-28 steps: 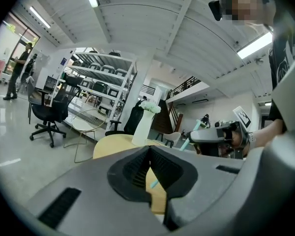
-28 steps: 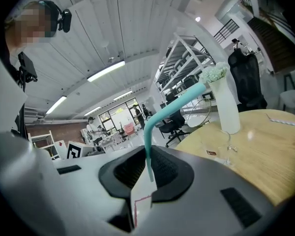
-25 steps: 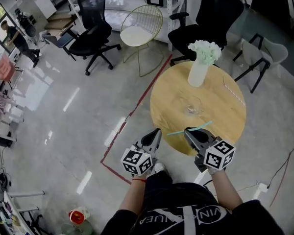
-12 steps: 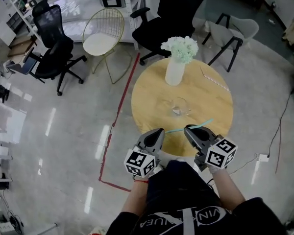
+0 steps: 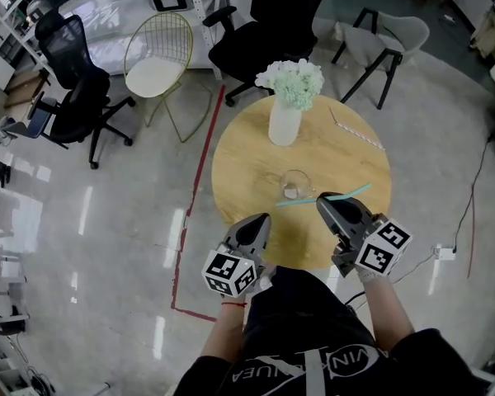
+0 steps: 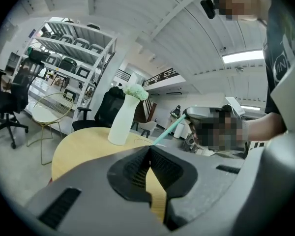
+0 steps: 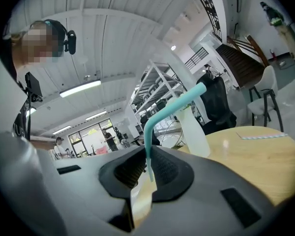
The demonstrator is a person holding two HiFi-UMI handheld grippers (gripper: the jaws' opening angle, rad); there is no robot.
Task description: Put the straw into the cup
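Observation:
A clear glass cup (image 5: 294, 185) stands near the middle of the round wooden table (image 5: 359, 167). My right gripper (image 5: 327, 201) is shut on a teal bendy straw (image 5: 346, 193) (image 7: 172, 106), which lies roughly level over the table's near edge. The straw's left end reaches just below the cup. In the right gripper view the straw is clamped between the pads and bends up to the right. My left gripper (image 5: 261, 220) (image 6: 150, 149) hovers at the table's near-left edge, shut with nothing in it. From there the straw (image 6: 166, 130) shows ahead.
A white vase of pale flowers (image 5: 285, 115) (image 6: 122, 120) (image 7: 193, 130) stands behind the cup. A paper-wrapped straw (image 5: 356, 130) (image 7: 262, 136) lies at the table's far right. Office chairs (image 5: 76, 89) and a wire chair (image 5: 155, 56) ring the table; red tape (image 5: 196, 190) marks the floor.
The right gripper has carried the straw further over the table, so its left end now lies close under the cup. The left gripper has closed up to the table's edge.

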